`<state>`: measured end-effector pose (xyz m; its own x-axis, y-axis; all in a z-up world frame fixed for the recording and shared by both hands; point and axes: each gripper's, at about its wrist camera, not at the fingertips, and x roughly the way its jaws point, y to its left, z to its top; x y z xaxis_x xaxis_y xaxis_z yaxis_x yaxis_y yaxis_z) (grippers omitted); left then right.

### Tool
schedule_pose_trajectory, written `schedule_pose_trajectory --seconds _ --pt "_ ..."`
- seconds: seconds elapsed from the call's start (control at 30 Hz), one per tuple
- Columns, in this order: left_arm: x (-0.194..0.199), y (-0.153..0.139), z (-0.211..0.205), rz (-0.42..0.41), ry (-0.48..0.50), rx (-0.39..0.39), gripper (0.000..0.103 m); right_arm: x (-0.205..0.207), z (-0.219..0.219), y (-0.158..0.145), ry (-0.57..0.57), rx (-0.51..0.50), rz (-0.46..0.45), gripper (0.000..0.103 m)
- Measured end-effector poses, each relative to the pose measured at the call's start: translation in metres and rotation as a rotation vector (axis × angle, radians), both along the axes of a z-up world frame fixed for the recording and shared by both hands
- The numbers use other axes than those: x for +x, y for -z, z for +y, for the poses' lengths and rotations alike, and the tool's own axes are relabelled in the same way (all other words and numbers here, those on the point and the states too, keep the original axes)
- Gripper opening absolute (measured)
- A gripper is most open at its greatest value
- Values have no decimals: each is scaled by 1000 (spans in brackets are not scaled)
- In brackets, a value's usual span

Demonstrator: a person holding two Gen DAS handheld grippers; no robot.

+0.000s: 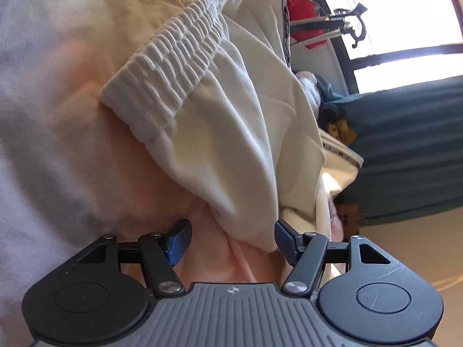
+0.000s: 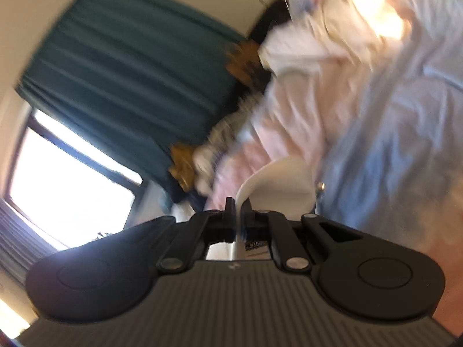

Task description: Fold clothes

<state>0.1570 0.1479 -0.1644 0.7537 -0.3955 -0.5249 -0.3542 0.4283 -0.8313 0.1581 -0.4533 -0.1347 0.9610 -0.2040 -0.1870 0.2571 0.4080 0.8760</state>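
Observation:
A cream-white garment (image 1: 231,121) with a ribbed elastic waistband (image 1: 173,57) lies crumpled on a pale pink sheet (image 1: 121,173). My left gripper (image 1: 233,241) hovers just over it, jaws wide apart. A low fold of the garment sits between the blue pads (image 1: 179,240), close to the right one, and neither pad presses on it. In the blurred right wrist view my right gripper (image 2: 238,209) is shut. A smooth white fold of cloth (image 2: 277,179) rises straight from its tips and looks pinched there. More pink and white bedding (image 2: 332,92) lies beyond it.
A teal curtain (image 1: 405,144) and a bright window (image 1: 405,14) bound the far side. Mixed items sit by the curtain: something red (image 1: 301,14), a mustard-yellow cloth (image 1: 341,128) and a black metal stand (image 1: 347,20). A light blue-white sheet (image 2: 390,144) fills the right.

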Motion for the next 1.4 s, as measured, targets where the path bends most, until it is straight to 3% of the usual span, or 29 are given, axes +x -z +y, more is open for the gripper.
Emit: schedule_pose_trajectory --seconds 0.1,0.13,0.23,0.3,0.37,0.47,0.6,0.73,0.8,0.9,1.03,1.13,1.27,1.4 --pt "2 2 5 -13 -45 -7 65 -19 -1 -14 192 -87 -76 6" --pt "3 3 8 -19 -57 -10 64 -19 -4 -16 223 -107 -58 6" --pt "8 5 15 -27 -82 -38 62 -10 -22 2 240 -43 47 6" --pt "10 3 23 -42 -109 -51 51 -9 -32 20 253 36 103 6" --pt "13 0 30 -39 -128 -40 22 -10 -39 33 255 113 119 6" --pt "9 -14 43 -56 -152 -32 9 -6 -35 32 243 84 130 6" --pt "-6 -60 58 -101 -168 116 7 -2 -35 34 225 101 131 6" --pt "-31 -104 92 -97 -291 176 6 -1 -42 34 230 114 166 6" --pt "-46 -115 112 -78 -332 161 6 -8 -47 37 249 146 172 6" --pt "-62 -115 126 -29 -331 193 6 -17 -50 34 275 140 175 6" --pt "-74 -97 127 -2 -345 103 6 -13 -43 19 254 40 170 6" --pt "-75 -100 125 -8 -337 131 6 -2 -43 21 210 36 192 6" --pt "-88 -88 137 -22 -342 117 7 22 -47 5 125 21 200 6" --pt "-83 -79 142 -35 -353 60 7 65 -60 -40 -55 51 118 6"
